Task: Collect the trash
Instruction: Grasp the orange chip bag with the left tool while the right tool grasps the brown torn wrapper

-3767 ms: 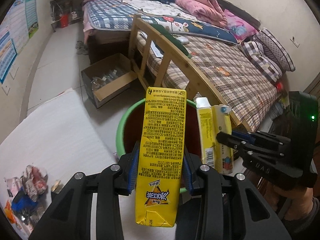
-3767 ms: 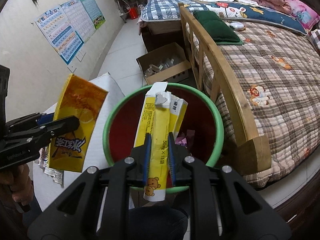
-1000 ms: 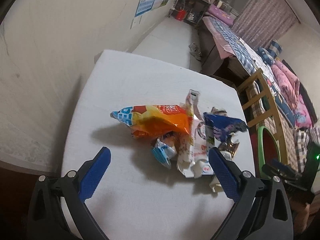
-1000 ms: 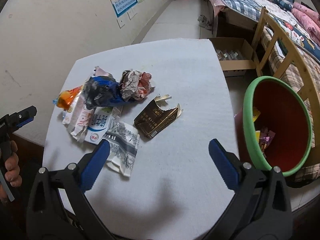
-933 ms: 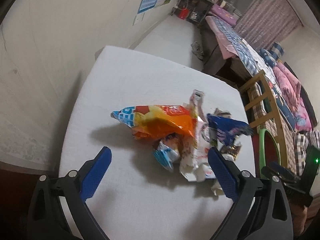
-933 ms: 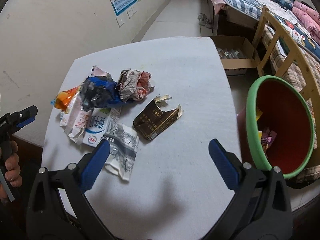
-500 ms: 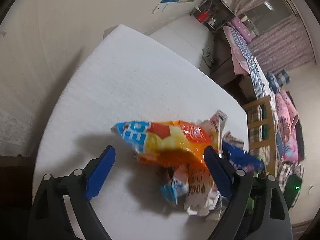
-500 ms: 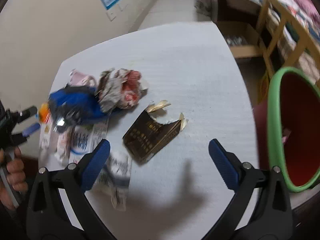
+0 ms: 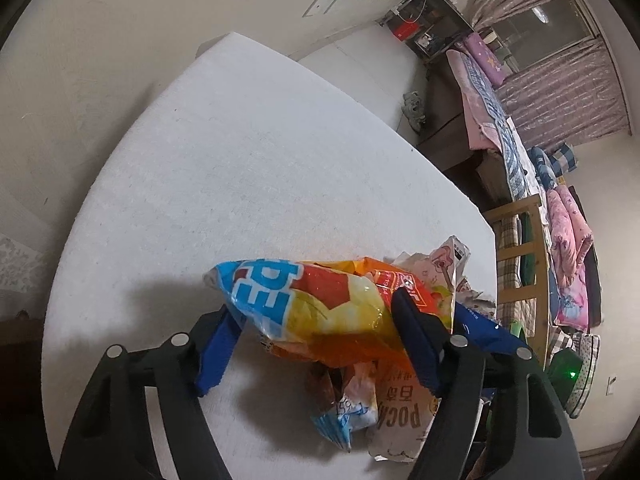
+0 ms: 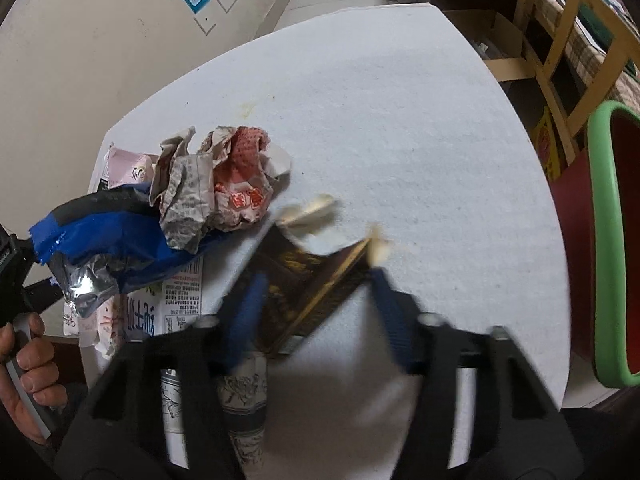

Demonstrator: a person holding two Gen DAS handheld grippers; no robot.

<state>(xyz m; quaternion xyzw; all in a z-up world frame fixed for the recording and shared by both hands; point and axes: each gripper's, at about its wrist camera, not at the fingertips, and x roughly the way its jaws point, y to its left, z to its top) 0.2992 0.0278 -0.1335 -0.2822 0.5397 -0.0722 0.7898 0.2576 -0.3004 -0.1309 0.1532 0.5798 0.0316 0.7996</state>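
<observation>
A pile of trash lies on the white table (image 9: 224,152). In the left wrist view my left gripper (image 9: 316,344) is open, its blue pads on either side of an orange, yellow and blue snack bag (image 9: 320,308). Smaller wrappers (image 9: 352,408) lie under it. In the right wrist view my right gripper (image 10: 316,308) is open around a torn dark brown and gold box (image 10: 308,280). A crumpled red and grey paper (image 10: 220,188) and a blue foil bag (image 10: 116,236) lie to its left. The green-rimmed red bin (image 10: 608,240) stands at the table's right edge.
A wooden bed frame (image 10: 560,40) and a cardboard box (image 10: 500,48) stand beyond the table's far right. A wall (image 9: 120,40) borders the table's left side. My left hand (image 10: 28,364) shows at the left edge of the right wrist view.
Both grippers have come down to the table and narrowed. The left now straddles the orange snack bag, the right straddles the brown box. Earlier both dropped cartons into the bin.
</observation>
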